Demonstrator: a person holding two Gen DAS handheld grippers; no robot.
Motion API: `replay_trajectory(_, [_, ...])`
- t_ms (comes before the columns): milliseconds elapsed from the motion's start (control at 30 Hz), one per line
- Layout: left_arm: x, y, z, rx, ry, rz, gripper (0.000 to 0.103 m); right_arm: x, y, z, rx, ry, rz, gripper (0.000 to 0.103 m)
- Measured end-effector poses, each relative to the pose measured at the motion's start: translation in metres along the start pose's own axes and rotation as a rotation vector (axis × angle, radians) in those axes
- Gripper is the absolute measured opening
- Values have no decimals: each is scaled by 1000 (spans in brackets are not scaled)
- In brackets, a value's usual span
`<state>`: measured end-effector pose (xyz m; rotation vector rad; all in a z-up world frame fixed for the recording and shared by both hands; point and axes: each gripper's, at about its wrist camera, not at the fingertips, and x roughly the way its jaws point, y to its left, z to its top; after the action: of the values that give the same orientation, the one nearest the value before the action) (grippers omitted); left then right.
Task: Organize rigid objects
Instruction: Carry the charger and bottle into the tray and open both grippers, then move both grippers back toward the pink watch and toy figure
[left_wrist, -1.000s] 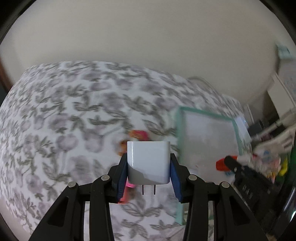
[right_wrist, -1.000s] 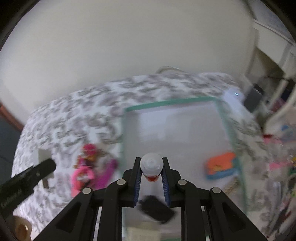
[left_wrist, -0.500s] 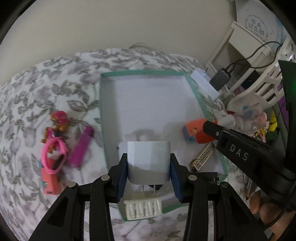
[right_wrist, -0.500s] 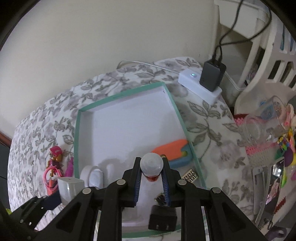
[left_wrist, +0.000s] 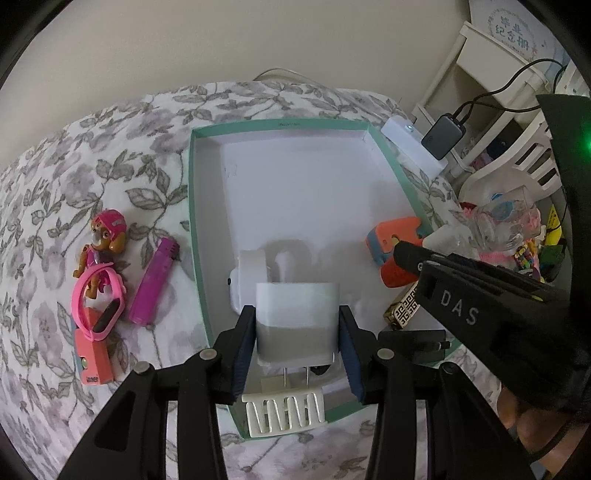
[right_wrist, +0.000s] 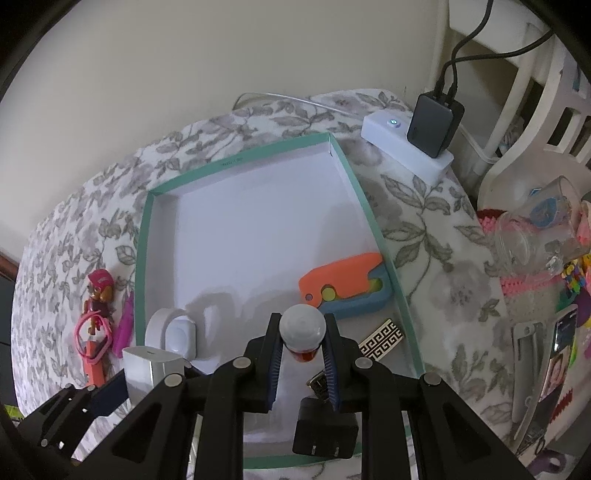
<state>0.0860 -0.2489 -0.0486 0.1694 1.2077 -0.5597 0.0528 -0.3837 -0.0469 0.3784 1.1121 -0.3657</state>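
My left gripper (left_wrist: 297, 354) has just been opening around the white charger (left_wrist: 297, 321) over the tray (left_wrist: 197, 236). Only my right view shows the right gripper (right_wrist: 302, 360) pinching the white-capped bottle (right_wrist: 303, 332).

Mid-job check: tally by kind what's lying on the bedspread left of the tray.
Toy pup figure: 1
Purple lighter: 1
Pink wristband: 1
Coral box: 1
Total: 4
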Motion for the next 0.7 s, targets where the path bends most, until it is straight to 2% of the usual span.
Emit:
replay_trajectory(33, [-1,0,0,3,-2,2,47,0,0,0,-1,3,-2,23])
replay_trajectory(100, [-3,0,0,7,-12,13,56,1,1,-1,-3,9,-7,23])
replay_trajectory(333, [-10,1,2,17,-32,27,56,1,3,1,-10,13,-18,23])
replay_trajectory(433, [-16,1,4,25,-44,36,56,-3,4,2,-10,7,-28,30])
replay_trajectory(500, [-20,1,5,25,-52,46,56,-9,4,4,-13,-10,-35,45])
replay_trajectory(700, [-37,16,12,-17,-78,54,56,-34,10,11,-17,-74,-18,47])
